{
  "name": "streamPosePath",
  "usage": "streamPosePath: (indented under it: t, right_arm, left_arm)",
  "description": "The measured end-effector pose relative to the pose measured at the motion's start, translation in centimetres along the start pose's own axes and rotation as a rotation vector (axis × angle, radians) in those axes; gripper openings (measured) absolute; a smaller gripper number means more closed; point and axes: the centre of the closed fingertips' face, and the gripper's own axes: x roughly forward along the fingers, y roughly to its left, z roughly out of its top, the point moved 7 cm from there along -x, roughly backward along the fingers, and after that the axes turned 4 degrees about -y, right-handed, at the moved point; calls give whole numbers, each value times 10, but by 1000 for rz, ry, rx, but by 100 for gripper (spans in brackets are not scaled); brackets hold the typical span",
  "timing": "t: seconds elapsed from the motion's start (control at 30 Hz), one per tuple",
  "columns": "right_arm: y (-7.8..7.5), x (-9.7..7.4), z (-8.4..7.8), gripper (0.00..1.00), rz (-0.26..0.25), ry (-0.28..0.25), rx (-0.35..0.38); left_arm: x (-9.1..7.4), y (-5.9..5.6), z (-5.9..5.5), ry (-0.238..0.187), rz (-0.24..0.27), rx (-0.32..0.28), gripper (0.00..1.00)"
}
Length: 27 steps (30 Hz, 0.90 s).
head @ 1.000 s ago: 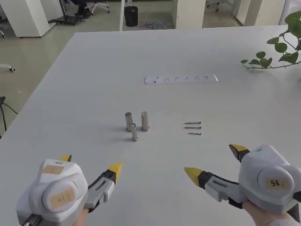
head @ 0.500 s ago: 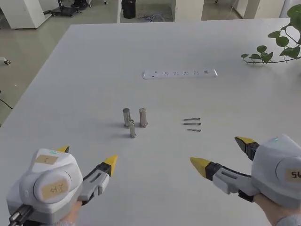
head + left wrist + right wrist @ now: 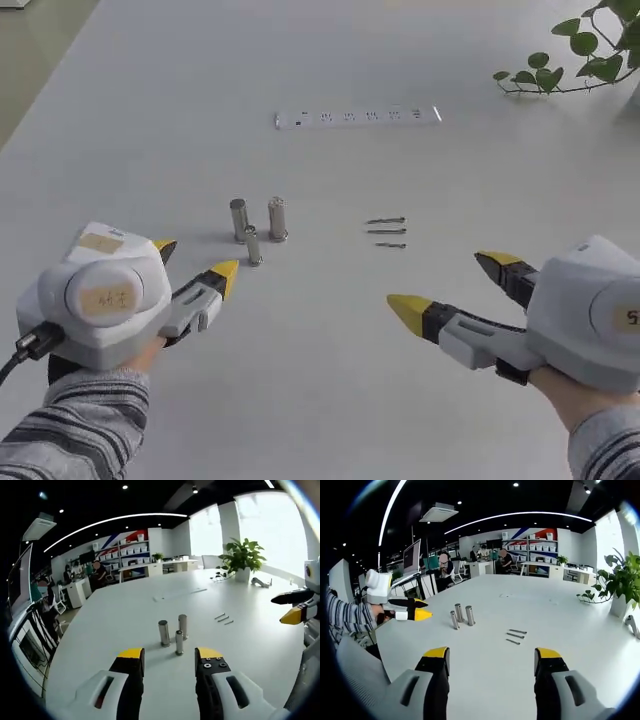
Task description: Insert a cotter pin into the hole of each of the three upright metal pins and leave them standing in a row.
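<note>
Three metal pins stand upright in a tight cluster, not a row, left of centre on the white table. Three cotter pins lie side by side to their right, well apart from them; none is inserted. Left gripper hovers just left of the cluster, jaws spread, holding nothing. Right gripper hovers nearer than the cotter pins, jaws spread wide, also empty.

Judgement: the step in hand is the first pick-up. The right gripper should take the nearest cotter pin by its looped end, leaving the legs free; which end carries the loop is too small to tell. The left gripper should steady one metal pin low on its body, hole unobstructed, without toppling its close neighbours.
</note>
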Motion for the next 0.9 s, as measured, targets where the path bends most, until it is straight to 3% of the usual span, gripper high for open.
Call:
streamPosePath:
  t: [0.43,0.67,0.9]
  right_arm:
    - [3,16,-5,64,16,39,-11]
    - [4,20,-8,64,16,57,-10]
    - [3,21,-13,64,0,79,8]
  left_arm:
    - [58,-5,-18,71,-125,68,24]
    - [77,-4,-21,53,-183,94,15]
    - [87,0,-23,50,-206,42,12]
